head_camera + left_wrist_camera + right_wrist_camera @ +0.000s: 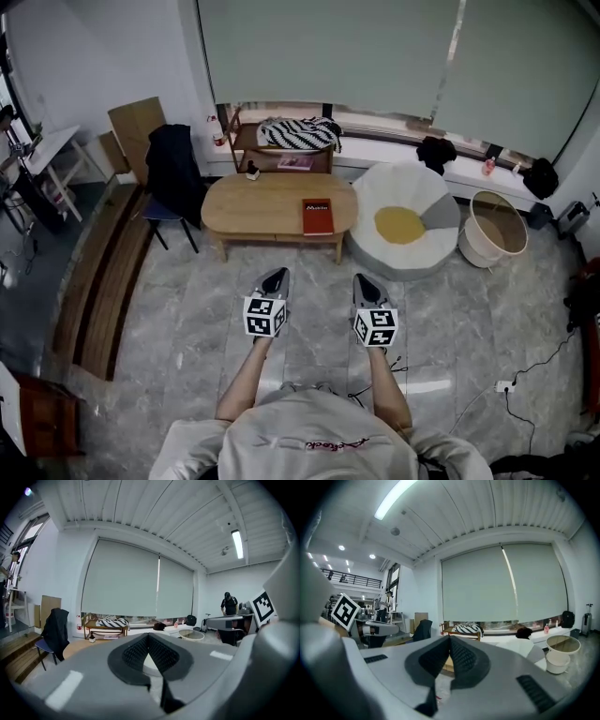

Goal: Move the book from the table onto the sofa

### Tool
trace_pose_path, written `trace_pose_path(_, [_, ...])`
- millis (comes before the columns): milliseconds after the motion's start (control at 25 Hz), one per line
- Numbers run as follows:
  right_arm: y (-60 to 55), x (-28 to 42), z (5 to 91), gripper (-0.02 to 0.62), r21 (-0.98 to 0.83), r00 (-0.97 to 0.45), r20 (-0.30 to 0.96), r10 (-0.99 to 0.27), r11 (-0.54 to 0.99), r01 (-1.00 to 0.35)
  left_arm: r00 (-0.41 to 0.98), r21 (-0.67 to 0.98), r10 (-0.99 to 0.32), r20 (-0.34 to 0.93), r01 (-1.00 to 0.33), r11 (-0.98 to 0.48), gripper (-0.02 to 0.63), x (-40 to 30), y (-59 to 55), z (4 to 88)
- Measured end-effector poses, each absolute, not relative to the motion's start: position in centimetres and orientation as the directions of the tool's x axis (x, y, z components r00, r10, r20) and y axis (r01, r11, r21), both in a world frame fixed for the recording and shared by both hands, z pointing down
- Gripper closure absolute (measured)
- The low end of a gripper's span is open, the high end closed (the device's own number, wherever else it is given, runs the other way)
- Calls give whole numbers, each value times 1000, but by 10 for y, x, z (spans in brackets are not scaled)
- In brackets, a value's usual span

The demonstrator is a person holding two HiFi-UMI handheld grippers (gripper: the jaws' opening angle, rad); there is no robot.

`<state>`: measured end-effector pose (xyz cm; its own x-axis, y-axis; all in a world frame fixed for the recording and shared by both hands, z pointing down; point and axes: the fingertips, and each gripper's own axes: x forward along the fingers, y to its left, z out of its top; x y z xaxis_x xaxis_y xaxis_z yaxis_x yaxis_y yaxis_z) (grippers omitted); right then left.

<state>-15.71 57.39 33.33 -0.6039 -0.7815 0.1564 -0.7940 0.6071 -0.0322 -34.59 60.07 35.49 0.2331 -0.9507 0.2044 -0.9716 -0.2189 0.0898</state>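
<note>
A red book (317,216) lies flat on the right part of the oval wooden table (258,202) in the head view. Just right of the table sits the white round sofa (403,251) with a yellow and grey cushion. My left gripper (278,275) and right gripper (362,280) hover side by side over the floor, a good way short of the table, both shut and empty. In the left gripper view the left gripper (149,634) shows its tips meeting; the right gripper (450,637) in its own view looks the same. The sofa (534,649) shows past the right jaws.
A chair with a dark jacket (174,169) stands left of the table, a low wooden shelf (286,150) with a striped cloth behind it. A round basket (494,228) sits right of the sofa. Cables and a power strip (504,386) lie on the floor at right. Another person (229,604) stands far right.
</note>
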Motion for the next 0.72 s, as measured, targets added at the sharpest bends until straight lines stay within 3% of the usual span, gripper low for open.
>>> trace_pose_path(720, [581,-134,346,586,-9,-660,191,-726,671,-741,189,98,-958,217,-980,-171,597,-314,614,365])
